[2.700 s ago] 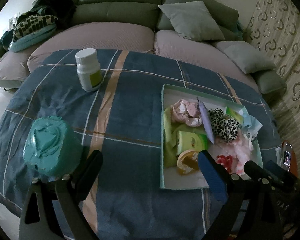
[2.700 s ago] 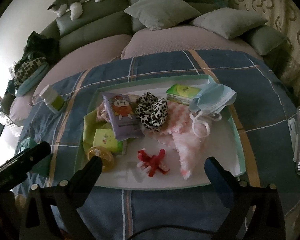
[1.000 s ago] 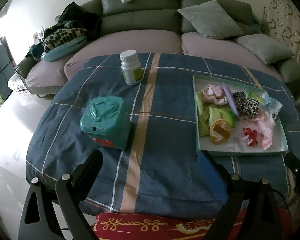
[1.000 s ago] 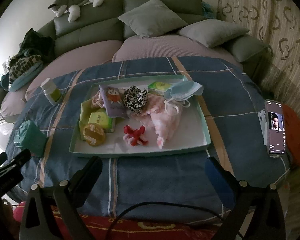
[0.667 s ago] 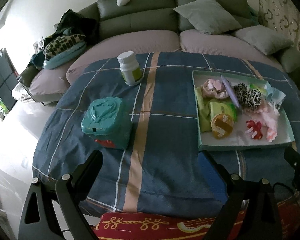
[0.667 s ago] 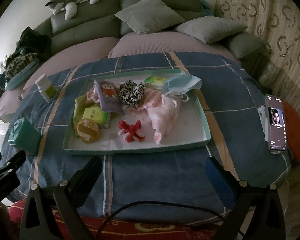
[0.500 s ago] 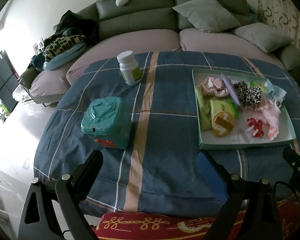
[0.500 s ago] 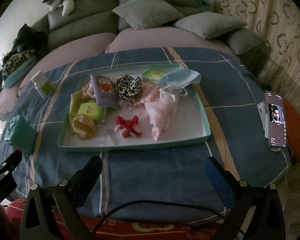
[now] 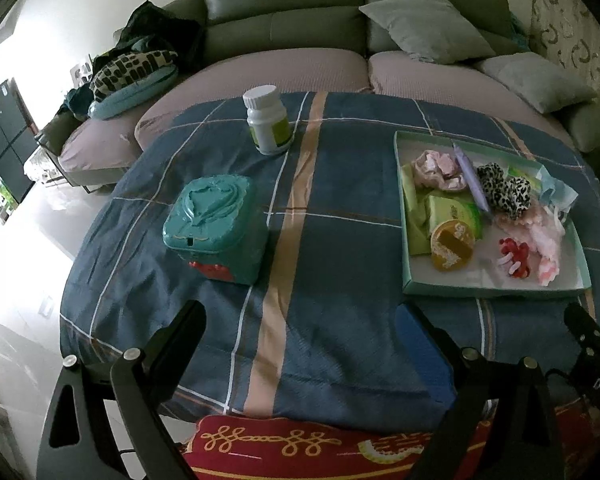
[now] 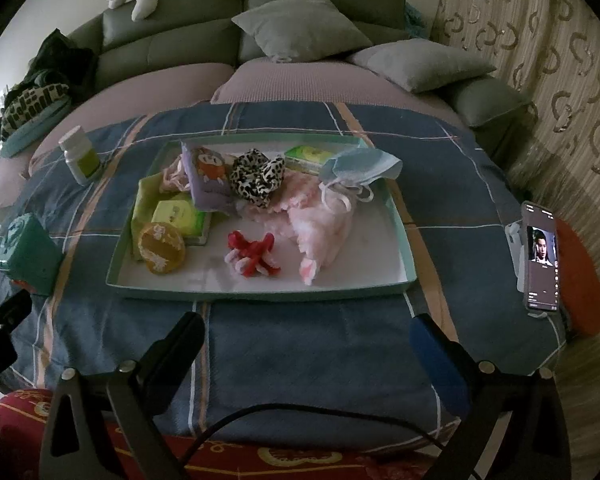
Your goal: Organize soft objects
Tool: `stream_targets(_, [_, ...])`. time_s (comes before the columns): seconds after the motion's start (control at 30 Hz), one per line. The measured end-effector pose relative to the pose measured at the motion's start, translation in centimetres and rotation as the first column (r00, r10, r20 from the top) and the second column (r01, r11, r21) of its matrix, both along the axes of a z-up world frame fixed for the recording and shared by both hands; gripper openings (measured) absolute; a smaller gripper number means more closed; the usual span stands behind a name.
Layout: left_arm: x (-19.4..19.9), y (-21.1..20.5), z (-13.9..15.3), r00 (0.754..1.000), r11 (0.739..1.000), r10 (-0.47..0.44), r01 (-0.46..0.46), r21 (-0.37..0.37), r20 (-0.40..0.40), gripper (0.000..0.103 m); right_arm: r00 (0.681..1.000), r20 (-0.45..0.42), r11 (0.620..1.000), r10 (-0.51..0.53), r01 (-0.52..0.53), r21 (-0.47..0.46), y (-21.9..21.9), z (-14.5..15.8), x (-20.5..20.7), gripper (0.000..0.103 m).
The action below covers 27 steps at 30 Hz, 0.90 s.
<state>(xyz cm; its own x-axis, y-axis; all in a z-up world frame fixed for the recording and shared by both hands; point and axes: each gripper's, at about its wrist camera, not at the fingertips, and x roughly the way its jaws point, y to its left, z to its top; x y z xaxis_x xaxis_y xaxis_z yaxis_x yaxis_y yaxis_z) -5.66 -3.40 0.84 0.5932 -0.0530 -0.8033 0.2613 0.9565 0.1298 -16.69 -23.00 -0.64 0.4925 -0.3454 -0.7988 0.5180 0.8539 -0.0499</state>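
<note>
A pale green tray (image 10: 404, 240) (image 9: 408, 264) on the blue plaid tablecloth holds soft things: a leopard scrunchie (image 10: 256, 178) (image 9: 504, 190), a blue face mask (image 10: 360, 166), a pink fluffy cloth (image 10: 320, 232), a red and white hair tie (image 10: 252, 260) (image 9: 514, 254), a purple pouch (image 10: 208, 172), a green tissue pack (image 10: 178, 214) and an orange round pad (image 10: 160, 248) (image 9: 452, 244). My left gripper (image 9: 300, 338) is open and empty over the table's near edge. My right gripper (image 10: 306, 338) is open and empty, in front of the tray.
A teal box (image 9: 216, 228) (image 10: 26, 254) and a white pill bottle (image 9: 268, 120) (image 10: 80, 156) stand left of the tray. A phone (image 10: 540, 256) leans at the table's right edge. A grey sofa with cushions (image 10: 300, 28) lies behind. A red patterned mat (image 9: 300, 444) is below the table edge.
Both grippers have drawn back from the tray toward the table's near edge, so the whole table shows. Both stay open and empty. The objects have not moved.
</note>
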Motion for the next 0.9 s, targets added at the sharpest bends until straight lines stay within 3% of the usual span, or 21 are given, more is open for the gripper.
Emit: stream_targets(0.9, [-0.26,-0.42,-0.11,1.0,0.999,-0.007,0.007,0.034,0.004,0.096,1.0,0.001,1.0,-0.006,0.006,-0.015,0.09,0.04,-0.12,0.103])
